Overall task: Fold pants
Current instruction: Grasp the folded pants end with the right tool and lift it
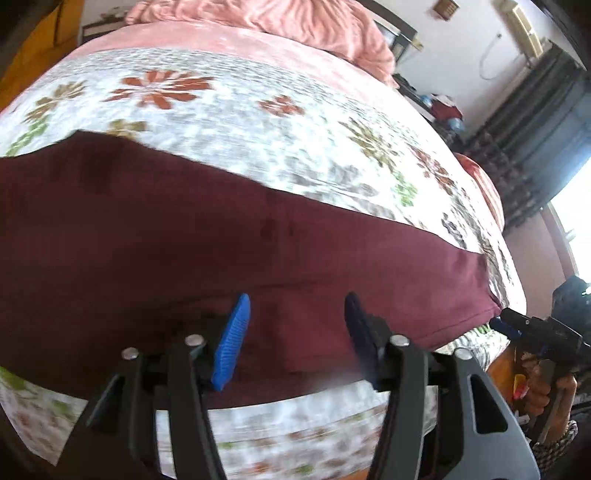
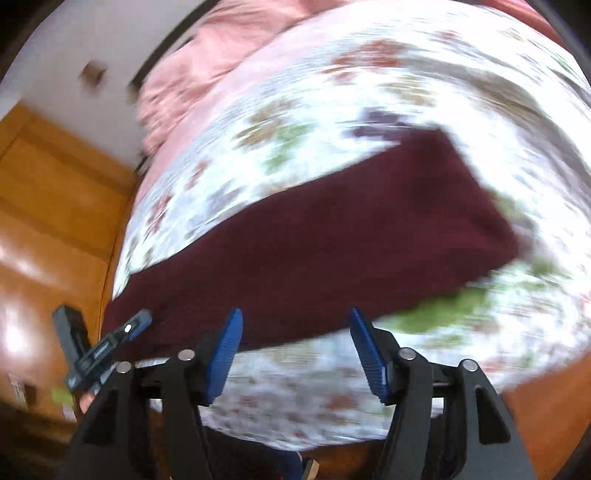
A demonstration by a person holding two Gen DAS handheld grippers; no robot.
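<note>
Bed edge: the maroon fabric pants (image 1: 221, 236) lie near the front edge of your bed, on the white floral-print bedspread (image 1: 229, 107); a strip of bedspread shows between the pants and the edge.
Open room: bare bedspread stretches beyond the pants up to the crumpled pink blanket (image 1: 295, 22); an orange wooden cabinet (image 2: 51, 206) stands close beside the bed on your left.
Left hand-held gripper (image 1: 293, 343): you hold it low over the near edge of the pants, pointing across the bed; its blue ribbed pads (image 1: 232, 343) stand wide apart, nothing between them.
Right hand-held gripper (image 2: 295, 350): it hovers at the near edge of the pants, jaws wide and holding nothing; this view is motion-blurred. In the left view it sits by the right-hand corner of the pants.
Pants axis: the long axis runs left to right along the bed's front edge, folded flat into a long band.
</note>
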